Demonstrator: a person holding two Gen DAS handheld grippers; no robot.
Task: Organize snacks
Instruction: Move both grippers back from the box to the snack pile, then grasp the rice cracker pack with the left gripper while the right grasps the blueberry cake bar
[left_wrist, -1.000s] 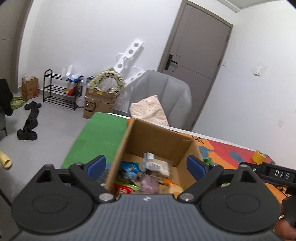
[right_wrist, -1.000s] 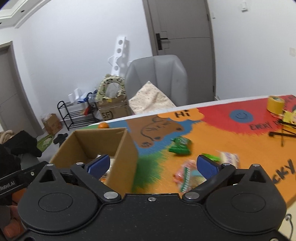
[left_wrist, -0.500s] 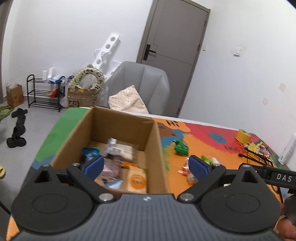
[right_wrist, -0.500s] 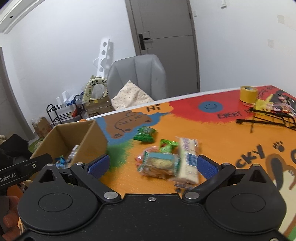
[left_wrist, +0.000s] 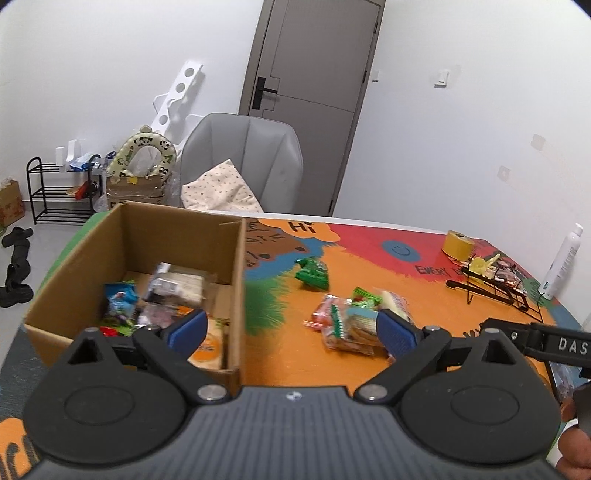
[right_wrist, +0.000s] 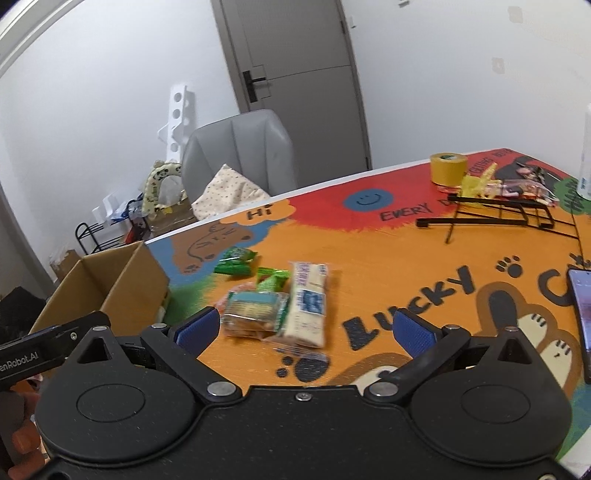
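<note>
Bright cartoon matting covers the table (right_wrist: 424, 266) where we work, with a grey chair (left_wrist: 243, 155) and a closed door (left_wrist: 314, 103) behind it. Our left gripper (left_wrist: 291, 334) hangs with its jaws spread wide and nothing between them, straddling the right wall of the cardboard box (left_wrist: 236, 266), which already holds several packets. Our right gripper (right_wrist: 306, 330) is likewise wide and empty, poised just short of the loose snack pile (right_wrist: 275, 306). That pile lies on the orange patch just beside the box: a clear cracker packet (right_wrist: 253, 310), a long white wafer pack (right_wrist: 308, 299) touching it, and a green packet (right_wrist: 236, 260) a little apart. We judge these wrappers light, crinkly and slippery, their contents brittle, so we would pinch across a packet's narrow middle and close gently, not on a thin sealed end that could slide free. Overlapping packs may drag each other along. Open mat surrounds the pile in front and to the right; the box wall stands close on the left, while the black wire rack (right_wrist: 495, 218), yellow tape roll (right_wrist: 447, 168) and phone (right_wrist: 581, 310) sit well apart.
</note>
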